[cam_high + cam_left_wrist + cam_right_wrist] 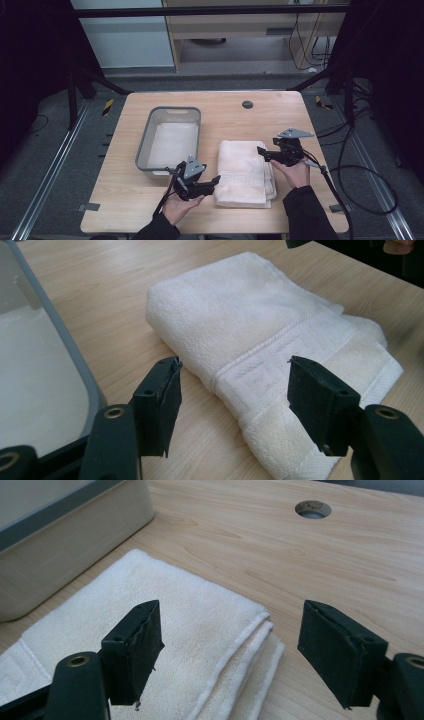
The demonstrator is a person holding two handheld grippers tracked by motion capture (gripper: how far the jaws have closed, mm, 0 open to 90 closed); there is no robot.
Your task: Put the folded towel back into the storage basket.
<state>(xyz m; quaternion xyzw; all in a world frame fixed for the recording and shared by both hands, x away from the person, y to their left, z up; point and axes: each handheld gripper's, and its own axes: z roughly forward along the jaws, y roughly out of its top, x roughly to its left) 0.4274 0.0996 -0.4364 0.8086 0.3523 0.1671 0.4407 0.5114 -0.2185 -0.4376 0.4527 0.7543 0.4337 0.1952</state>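
A folded white towel [245,172] lies on the wooden table [230,110], right of a grey plastic bin [172,109]. My left gripper [216,181] is at the towel's near left edge, pointing right at it. In the left gripper view its jaws [234,362] stand open just above the towel's patterned border [240,315], nothing pressed between them. My right gripper [261,151] is at the towel's far right corner, pointing left. In the right gripper view its jaws [231,605] hang open over the towel's layered corner [165,605], apart from the cloth.
The bin [65,340] sits close to the left gripper's left jaw; its pale wall [75,555] lies beyond the towel. A round cable hole [247,104] marks the table's far side. Cables trail off the right edge. Bare wood surrounds the towel.
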